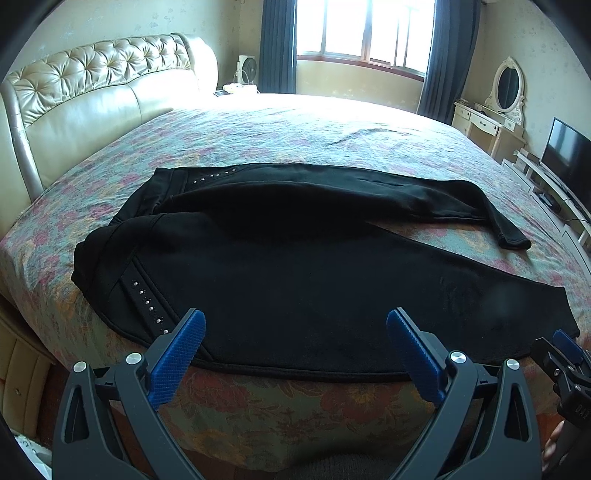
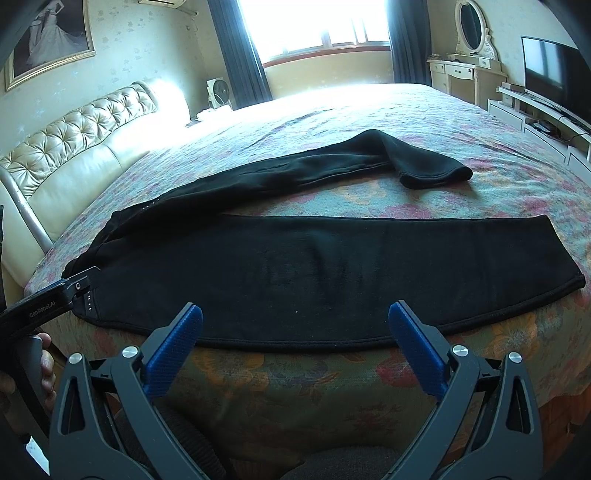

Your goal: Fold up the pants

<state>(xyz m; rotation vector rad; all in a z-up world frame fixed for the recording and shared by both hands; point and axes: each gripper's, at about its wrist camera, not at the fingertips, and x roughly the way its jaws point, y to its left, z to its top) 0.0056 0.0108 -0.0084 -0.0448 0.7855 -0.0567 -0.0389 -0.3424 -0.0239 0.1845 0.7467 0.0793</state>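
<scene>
1. The pants (image 1: pixel 295 266) are lying spread on the bed (image 1: pixel 332 129), black, with the long axis running left to right across both views: waist at the left, cuffs at the right.
2. The near leg (image 2: pixel 332 273) is lying flat and straight along the bed's front edge; the far leg (image 2: pixel 314 166) is angling away behind it, its cuff (image 2: pixel 436 173) turned back toward the front. The two legs are parted, bedspread showing between them, so the fold is judged not yet begun.
3. The left gripper (image 1: pixel 295 325) is being held wide open and empty, just in front of the near leg's hem line, toward the waist end, beside the studded seam (image 1: pixel 147 299).
4. The right gripper (image 2: pixel 295 321) is likewise being held wide open with nothing in it, facing the middle of the near leg; it is nearer to the cuffs.
5. Judgement: the far leg is being left for the next move, and it lies straight ahead beyond the near leg, so a reach across the cloth is called for, the left arm to the waist, the right to the cuff.
6. The bedspread is flowered and slightly rumpled.
7. Around the bed, a tufted headboard (image 1: pixel 92 85) is standing at the left, a bright window (image 1: pixel 362 29) with dark curtains behind, a dresser (image 1: pixel 491 118) with an oval mirror and a television (image 1: pixel 565 155) at the right.
</scene>
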